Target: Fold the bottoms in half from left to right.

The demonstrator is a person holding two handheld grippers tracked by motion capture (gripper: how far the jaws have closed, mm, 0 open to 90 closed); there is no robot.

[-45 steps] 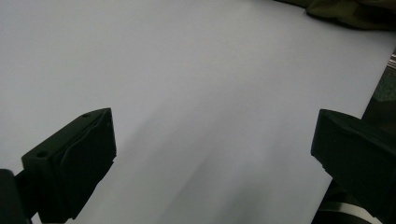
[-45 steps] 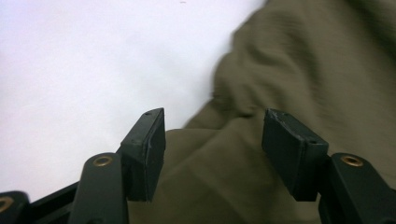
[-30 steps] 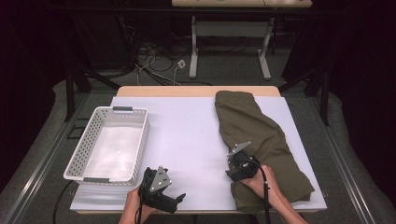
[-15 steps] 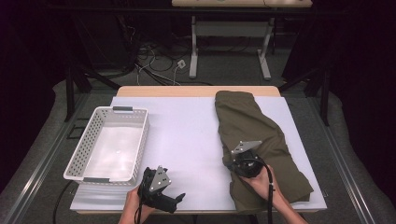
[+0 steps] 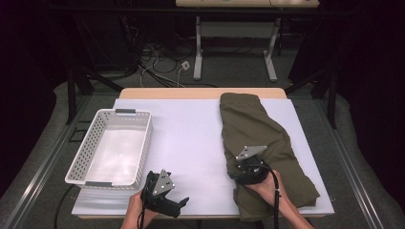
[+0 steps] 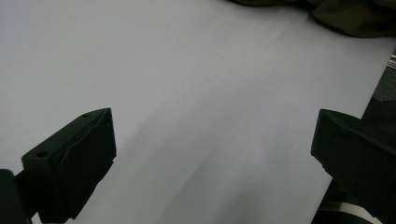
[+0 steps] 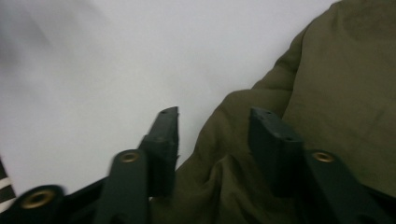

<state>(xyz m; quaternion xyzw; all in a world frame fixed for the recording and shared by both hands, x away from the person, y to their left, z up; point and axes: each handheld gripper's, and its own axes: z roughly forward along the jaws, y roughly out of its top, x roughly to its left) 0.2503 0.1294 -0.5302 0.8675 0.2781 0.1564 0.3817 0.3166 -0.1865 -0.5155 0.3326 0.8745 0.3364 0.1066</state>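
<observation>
Right gripper (image 7: 212, 128), fingers just reopened, straddles the olive garment's (image 5: 258, 129) edge unclamped (a fold lies between them); left gripper (image 6: 212, 154) spread wide over bare white bench (image 5: 191, 138).

The right claw (image 5: 241, 164) sits on the olive garment's (image 5: 260, 129) left edge (the white basket (image 5: 93, 155) well apart).

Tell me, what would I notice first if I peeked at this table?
Probably the big olive-green garment, lying long and rumpled down the right side of the white table. The right gripper sits at its left edge, its jaws just opened, with a fold of cloth bunched between them. On the left stands a white basket with holes in its sides, and the left gripper rests open near the front edge.
</observation>
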